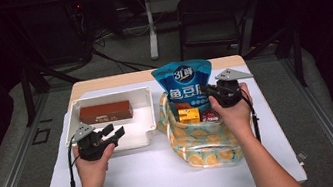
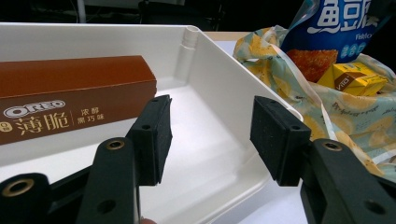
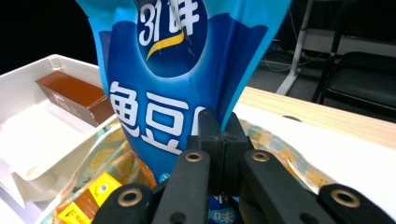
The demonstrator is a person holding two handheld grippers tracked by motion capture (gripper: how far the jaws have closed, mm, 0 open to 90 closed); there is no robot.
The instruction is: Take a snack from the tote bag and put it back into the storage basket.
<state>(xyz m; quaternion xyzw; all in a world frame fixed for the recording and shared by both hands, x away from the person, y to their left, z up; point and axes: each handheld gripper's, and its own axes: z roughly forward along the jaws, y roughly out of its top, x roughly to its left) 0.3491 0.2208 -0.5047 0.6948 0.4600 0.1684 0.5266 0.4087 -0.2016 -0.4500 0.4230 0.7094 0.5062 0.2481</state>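
A tall blue snack bag (image 1: 183, 83) (image 3: 173, 70) stands upright in a yellow-patterned cloth bag (image 1: 202, 141) (image 2: 275, 60). My right gripper (image 1: 207, 90) (image 3: 223, 135) is shut on the snack bag's right edge, pads pressed together on the foil. A small yellow box (image 1: 188, 115) (image 2: 357, 79) lies inside the cloth bag beside it. A brown Oreo box (image 1: 106, 112) (image 2: 70, 93) rests in the white tray (image 1: 137, 95) (image 2: 224, 88). My left gripper (image 1: 112, 131) (image 2: 210, 133) hovers open at the tray's near edge, nothing between its pads.
The tray and cloth bag sit side by side on a white sheet (image 1: 137, 179) over a wooden table. A black chair (image 1: 210, 15) and a table leg (image 1: 150, 25) stand beyond the far edge.
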